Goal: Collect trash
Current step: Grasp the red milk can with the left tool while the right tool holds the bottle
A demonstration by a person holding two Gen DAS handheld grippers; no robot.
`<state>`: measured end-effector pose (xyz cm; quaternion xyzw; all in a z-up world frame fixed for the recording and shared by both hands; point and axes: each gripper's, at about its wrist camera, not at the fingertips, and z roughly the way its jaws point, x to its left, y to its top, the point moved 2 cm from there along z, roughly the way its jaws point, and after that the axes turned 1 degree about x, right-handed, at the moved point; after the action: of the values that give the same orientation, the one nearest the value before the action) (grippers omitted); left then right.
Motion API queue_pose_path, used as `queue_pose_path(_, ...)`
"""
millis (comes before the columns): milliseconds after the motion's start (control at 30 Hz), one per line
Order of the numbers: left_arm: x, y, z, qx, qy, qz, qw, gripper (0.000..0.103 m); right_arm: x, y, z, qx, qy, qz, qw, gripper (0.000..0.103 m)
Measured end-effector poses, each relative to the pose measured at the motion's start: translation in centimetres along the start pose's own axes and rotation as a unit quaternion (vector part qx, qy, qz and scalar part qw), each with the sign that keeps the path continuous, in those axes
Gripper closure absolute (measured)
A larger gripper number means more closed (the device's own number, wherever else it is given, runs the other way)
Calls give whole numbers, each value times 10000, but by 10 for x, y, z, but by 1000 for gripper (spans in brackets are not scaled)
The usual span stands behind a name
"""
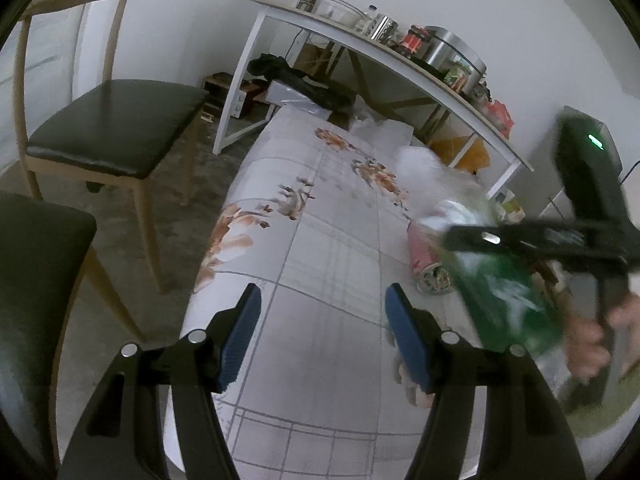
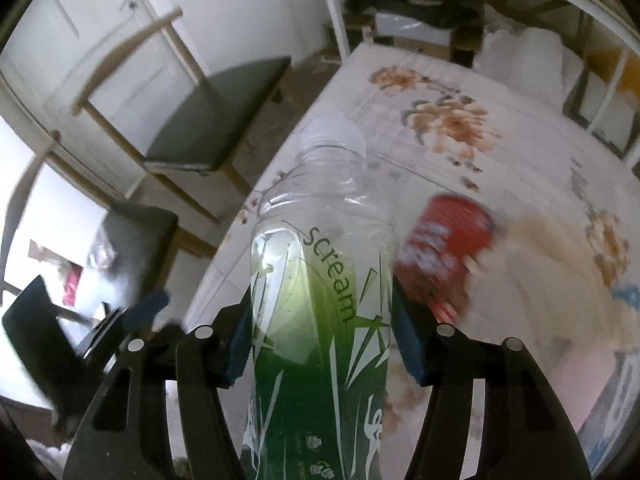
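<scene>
A clear plastic bottle [image 2: 320, 240] with a green label reading "scream" sits between the blue pads of my right gripper [image 2: 320, 308], which is shut on its body. In the left wrist view the same bottle [image 1: 508, 292] shows as a green blur under the right gripper [image 1: 520, 240], held by a person's hand. A red can [image 1: 428, 256] lies on its side on the floral tablecloth [image 1: 320, 208], just beyond the bottle. My left gripper [image 1: 322, 292] hangs open over bare cloth, with nothing between its fingers. A crumpled white wad [image 1: 424, 172] lies behind the can.
Two wooden chairs with dark seats [image 1: 116, 120] [image 1: 36, 264] stand left of the table. A white shelf table [image 1: 360, 48] loaded with jars and pots runs along the back wall, with boxes and dark cloth beneath it. A blurred beige thing [image 2: 560, 264] lies right of the can.
</scene>
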<state>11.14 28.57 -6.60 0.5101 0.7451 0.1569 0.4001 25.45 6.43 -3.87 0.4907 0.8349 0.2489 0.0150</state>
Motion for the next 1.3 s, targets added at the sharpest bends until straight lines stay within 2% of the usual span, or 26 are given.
queue_pose_path(167,-14,1,8,68,-267,67,9996,34,-37,-31,-43,-383,249,684,9966,46)
queue_pose_path(267,-29,2,18,208,-474,161,9985,30,-61,-53,-65,-611,251,1096,9918,46)
queue_pose_path(433,-61,8,37,453,-816,272,9953,23,-92,-82,-77,-759,223,1580,9843,46)
queue_pose_path(600,-90,13,60,556,-918,371,9935,19,-107,-99,-79,-837,294,1912,9775,45)
queue_pose_path(867,-104,29,114,815,-914,-142,9924,18,-118,-111,-86,-1000,371,2097,9719,45)
queue_pose_path(1100,-108,16,136,1116,-807,-100,9904,31,-123,-124,-94,-1032,375,2225,9687,45)
queue_pose_path(1167,-105,14,138,1110,-911,-218,9894,33,-121,-124,-94,-1029,373,2252,9681,45)
queue_pose_path(1233,-105,14,138,1064,-977,-253,9892,42,-120,-124,-94,-1028,371,2264,9679,45)
queue_pose_path(1300,-107,14,137,1010,-965,-211,9900,44,-120,-123,-95,-1037,363,2271,9676,45)
